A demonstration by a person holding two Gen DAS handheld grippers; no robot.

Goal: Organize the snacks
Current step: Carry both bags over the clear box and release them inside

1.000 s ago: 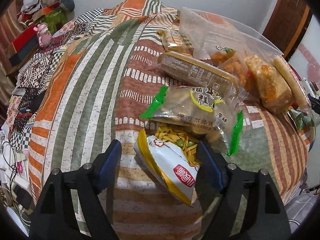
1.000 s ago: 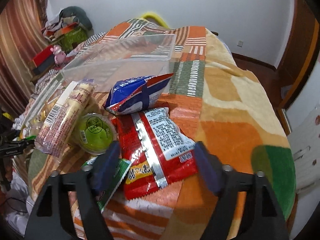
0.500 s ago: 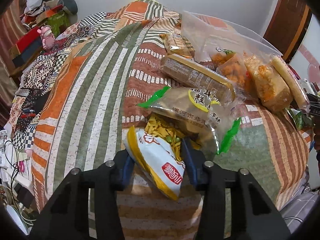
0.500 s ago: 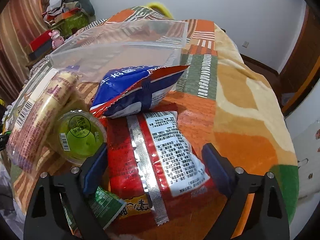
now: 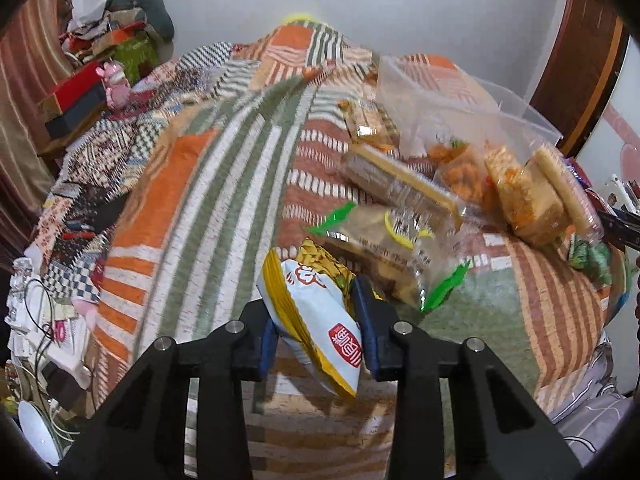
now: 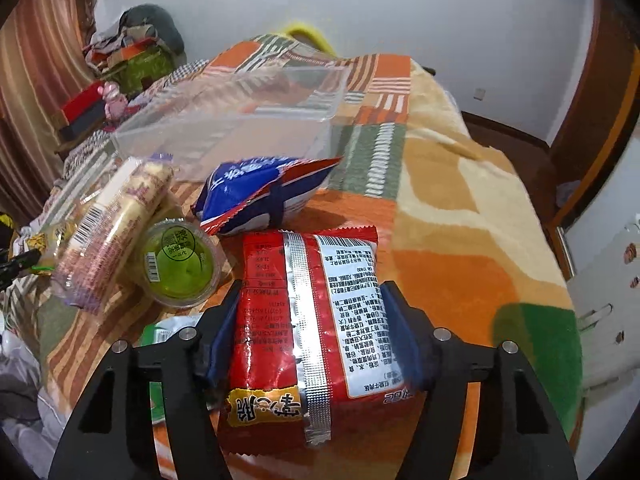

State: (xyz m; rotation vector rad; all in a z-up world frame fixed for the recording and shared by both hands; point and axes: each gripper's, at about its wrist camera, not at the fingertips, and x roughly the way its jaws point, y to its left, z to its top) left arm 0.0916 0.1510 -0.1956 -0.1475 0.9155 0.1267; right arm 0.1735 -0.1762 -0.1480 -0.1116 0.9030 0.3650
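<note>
My left gripper (image 5: 316, 316) is shut on a white and yellow snack bag (image 5: 304, 292), which hangs tilted just above the striped bedspread (image 5: 224, 200). In the right wrist view a red packet (image 6: 308, 320) with a silver seam lies between the blue pads (image 6: 224, 320) of my right gripper (image 6: 312, 296). Its jaws are closing and the pads press on both sides of the packet. A clear plastic bin (image 6: 240, 120) stands behind the snacks; the left wrist view shows the bin (image 5: 440, 96) at the right.
A blue packet (image 6: 260, 188), a green jelly cup (image 6: 180, 264) and a biscuit roll (image 6: 116, 224) lie beyond the red packet. A clear cake pack with green ends (image 5: 392, 240), a long biscuit pack (image 5: 392, 184) and orange snacks (image 5: 520, 192) lie beside the bin. Cluttered shelves line the left wall.
The left jaws closed onto the white and yellow bag and raised it a little. The right gripper moved forward around the red packet and its jaws narrowed onto it.
</note>
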